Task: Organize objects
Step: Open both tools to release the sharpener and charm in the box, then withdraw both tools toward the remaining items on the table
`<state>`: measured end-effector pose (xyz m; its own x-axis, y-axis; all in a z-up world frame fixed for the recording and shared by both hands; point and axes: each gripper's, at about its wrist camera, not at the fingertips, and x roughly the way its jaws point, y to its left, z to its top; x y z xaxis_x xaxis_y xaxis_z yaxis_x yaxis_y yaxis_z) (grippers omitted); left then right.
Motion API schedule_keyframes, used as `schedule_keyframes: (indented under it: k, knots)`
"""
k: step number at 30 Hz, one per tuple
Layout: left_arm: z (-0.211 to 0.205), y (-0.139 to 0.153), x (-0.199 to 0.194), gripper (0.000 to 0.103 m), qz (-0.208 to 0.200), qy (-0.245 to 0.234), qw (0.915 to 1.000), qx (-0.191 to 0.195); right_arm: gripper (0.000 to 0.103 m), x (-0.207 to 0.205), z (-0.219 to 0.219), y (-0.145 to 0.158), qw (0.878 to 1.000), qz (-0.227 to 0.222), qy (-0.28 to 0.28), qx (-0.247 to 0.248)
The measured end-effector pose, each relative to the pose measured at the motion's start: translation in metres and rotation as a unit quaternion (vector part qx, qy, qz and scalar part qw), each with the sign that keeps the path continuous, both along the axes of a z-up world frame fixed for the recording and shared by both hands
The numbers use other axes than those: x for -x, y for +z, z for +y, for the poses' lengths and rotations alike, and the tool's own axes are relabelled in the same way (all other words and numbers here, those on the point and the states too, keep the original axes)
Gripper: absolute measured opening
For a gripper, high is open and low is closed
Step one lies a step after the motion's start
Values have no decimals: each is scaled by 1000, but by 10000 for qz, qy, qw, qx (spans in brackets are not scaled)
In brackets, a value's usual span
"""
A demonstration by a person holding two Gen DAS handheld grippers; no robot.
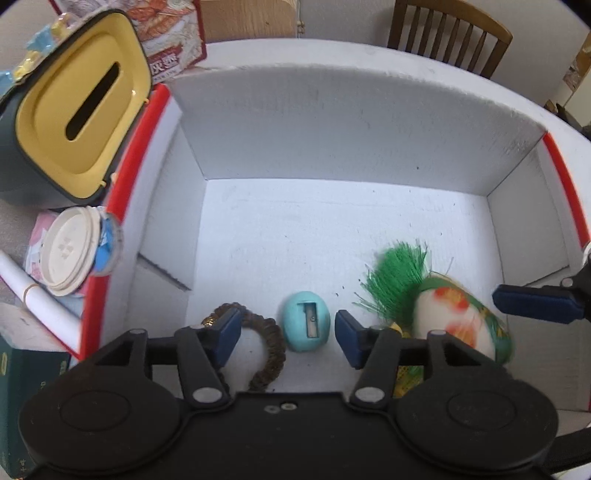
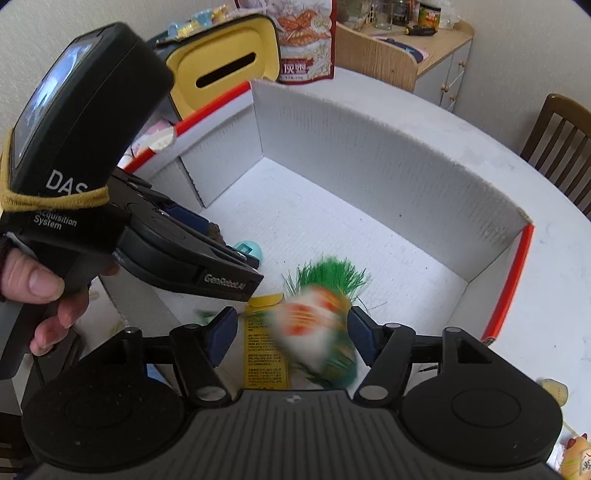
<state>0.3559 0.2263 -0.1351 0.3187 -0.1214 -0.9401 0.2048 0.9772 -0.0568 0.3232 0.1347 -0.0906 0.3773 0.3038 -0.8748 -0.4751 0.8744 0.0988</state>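
A white cardboard box (image 1: 332, 129) with red edges holds the objects. My left gripper (image 1: 287, 338) is open low over its floor, and a teal egg-shaped pencil sharpener (image 1: 306, 321) lies between its fingertips, untouched. A brown braided bracelet (image 1: 267, 347) lies under its left finger. To the right is a blurred white, orange and green ornament with a green tassel (image 1: 458, 317). My right gripper (image 2: 291, 336) is open around that ornament (image 2: 314, 332), which lies over a yellow packet (image 2: 264, 350). A hand (image 2: 44, 291) holds the left gripper's handle (image 2: 74, 166).
Left of the box stand a dark tissue box with a yellow lid (image 1: 74, 110), a white-lidded cup (image 1: 72, 251), a paper roll (image 1: 37, 299) and a red snack bag (image 1: 170, 37). A wooden chair (image 1: 450, 33) stands behind the round white table (image 2: 554, 240).
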Motion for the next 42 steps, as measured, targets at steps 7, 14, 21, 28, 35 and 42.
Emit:
schedule_keyframes:
  k: [7, 14, 21, 28, 35, 42]
  knots:
    - [7, 21, 8, 65, -242, 26, 9995, 177, 70, 11, -6, 21, 9996, -183, -11, -196]
    - [11, 45, 20, 71, -521, 61, 9980, 349, 76, 32, -11, 42, 9988, -399, 22, -275]
    - [9, 67, 43, 85, -876, 72, 9950, 471, 78, 66, -26, 64, 9968, -612, 53, -518]
    - [-6, 85, 70, 93, -1131, 129, 9923, 491, 78, 88, -48, 71, 9962, -724, 91, -467]
    - [-34, 100, 99, 101, -1326, 110, 9897, 535, 78, 106, -81, 73, 9962, -717, 105, -486]
    - [-76, 108, 121, 102, -1411, -107, 9888, 481, 78, 117, -119, 71, 9968, -649, 108, -457]
